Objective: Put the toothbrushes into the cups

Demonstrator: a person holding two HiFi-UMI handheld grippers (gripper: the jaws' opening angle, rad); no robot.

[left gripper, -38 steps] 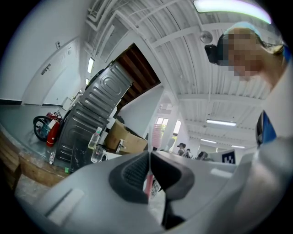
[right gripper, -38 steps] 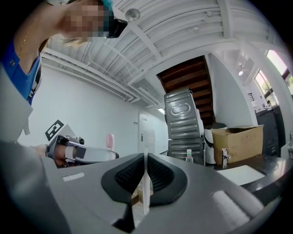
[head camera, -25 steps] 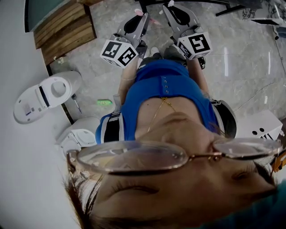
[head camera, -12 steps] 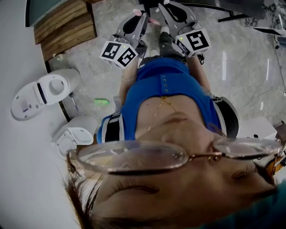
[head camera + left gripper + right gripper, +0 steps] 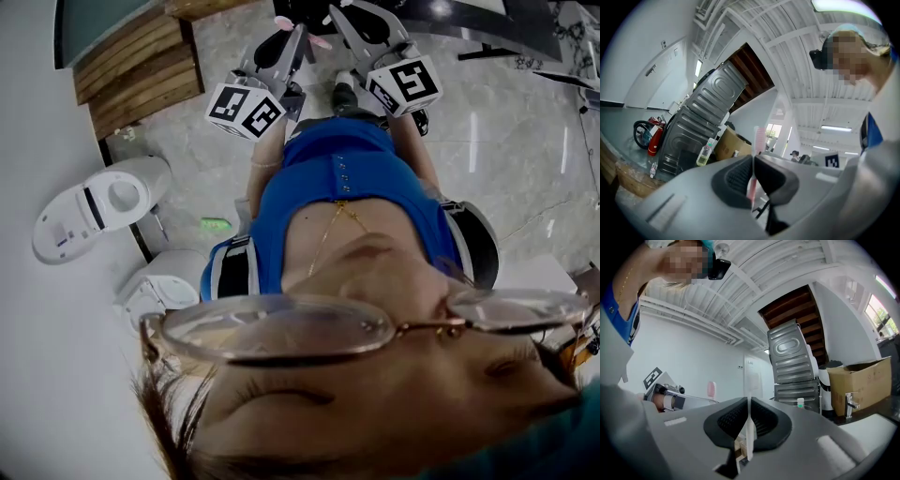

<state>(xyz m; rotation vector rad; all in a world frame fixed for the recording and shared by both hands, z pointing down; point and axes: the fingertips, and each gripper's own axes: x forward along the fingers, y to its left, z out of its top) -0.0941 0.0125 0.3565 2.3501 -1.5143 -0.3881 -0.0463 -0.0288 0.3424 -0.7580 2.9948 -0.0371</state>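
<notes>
Between left jaws, half-hidden pink toothbrush [image 5: 758,140].

A blue top [image 5: 347,187] is worn, with a thin gold chain [image 5: 330,234] at its neckline and thin-rimmed glasses [image 5: 281,328] at six o'clock. At twelve o'clock, the left gripper [image 5: 301,34] and right gripper [image 5: 338,14] are seen as grey shells, each fitted with a white cube [image 5: 246,110] of black square markers. Black ribbed pads [image 5: 736,176] are set inside the jaws.

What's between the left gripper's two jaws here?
A pink plastic toothbrush: the left gripper is shut on its handle, bristle head sticking out past the jaws. The left gripper view shows this.
</notes>
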